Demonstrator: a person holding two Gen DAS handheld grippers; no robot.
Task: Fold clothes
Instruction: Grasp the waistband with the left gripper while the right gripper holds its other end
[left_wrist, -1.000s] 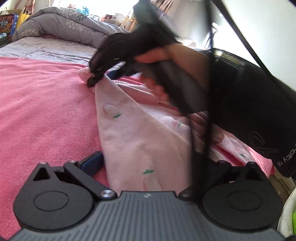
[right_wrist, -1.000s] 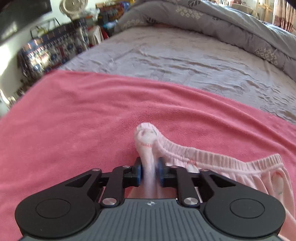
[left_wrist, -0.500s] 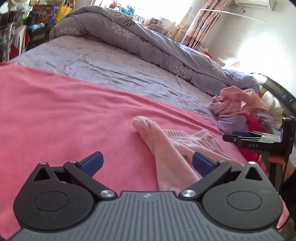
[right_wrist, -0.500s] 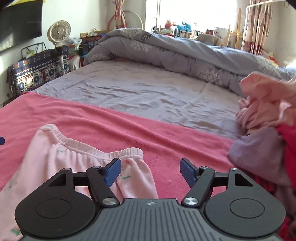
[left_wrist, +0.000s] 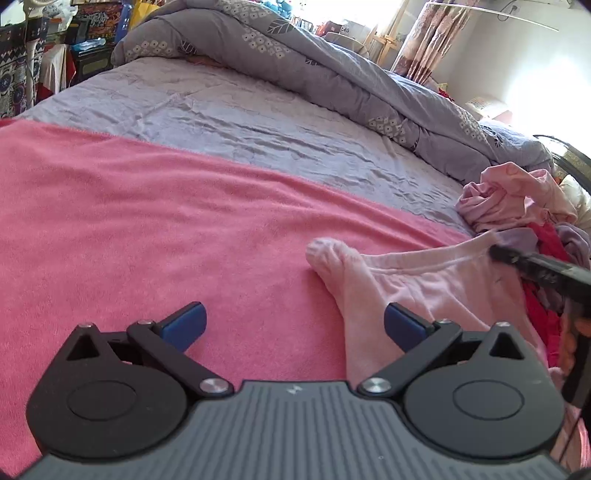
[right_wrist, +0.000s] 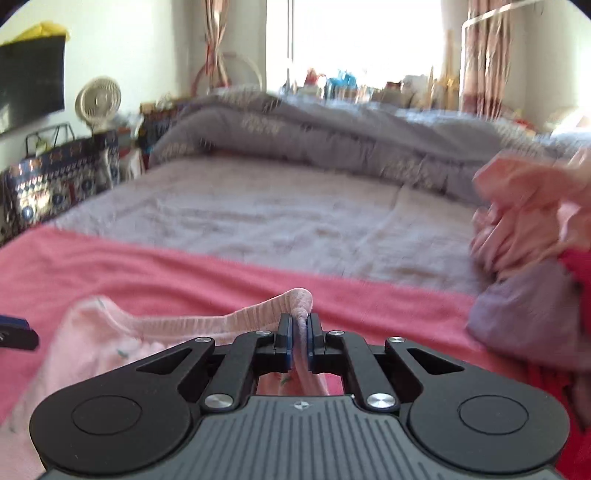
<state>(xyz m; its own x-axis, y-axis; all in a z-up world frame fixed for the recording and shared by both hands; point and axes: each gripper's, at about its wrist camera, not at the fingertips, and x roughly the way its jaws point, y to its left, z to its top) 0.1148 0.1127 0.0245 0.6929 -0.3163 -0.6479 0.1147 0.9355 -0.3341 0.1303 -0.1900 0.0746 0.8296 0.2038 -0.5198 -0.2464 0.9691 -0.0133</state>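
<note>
A bed fills both views, its near part covered by a pink towel blanket (left_wrist: 147, 229) and its far part by a wrinkled grey sheet (left_wrist: 258, 118). On the blanket, near and to the right, pale pink pants (left_wrist: 424, 284) are laid, their elastic waistband (right_wrist: 221, 319) stretched out sideways. Over the pants' left edge the left gripper (left_wrist: 293, 325) is held low, its blue-padded fingers (left_wrist: 184, 325) spread wide apart with nothing between them. The right end of the waistband is pinched and slightly lifted by the right gripper (right_wrist: 302, 341), whose pads are pressed together on the cloth; in the left view it is seen as a blurred black bar (left_wrist: 535, 267) at the right edge. Farther right, a heap of clothes (left_wrist: 517, 206) in pink, red and lilac is piled on the bed. Beyond the sheet a grey patterned duvet (left_wrist: 314, 62) is bunched across the far side. At the far left a white fan (right_wrist: 99, 99) and patterned bags (right_wrist: 48, 184) are seen, and a bright window (right_wrist: 362, 40) with curtains lies beyond. No writing can be read.
</note>
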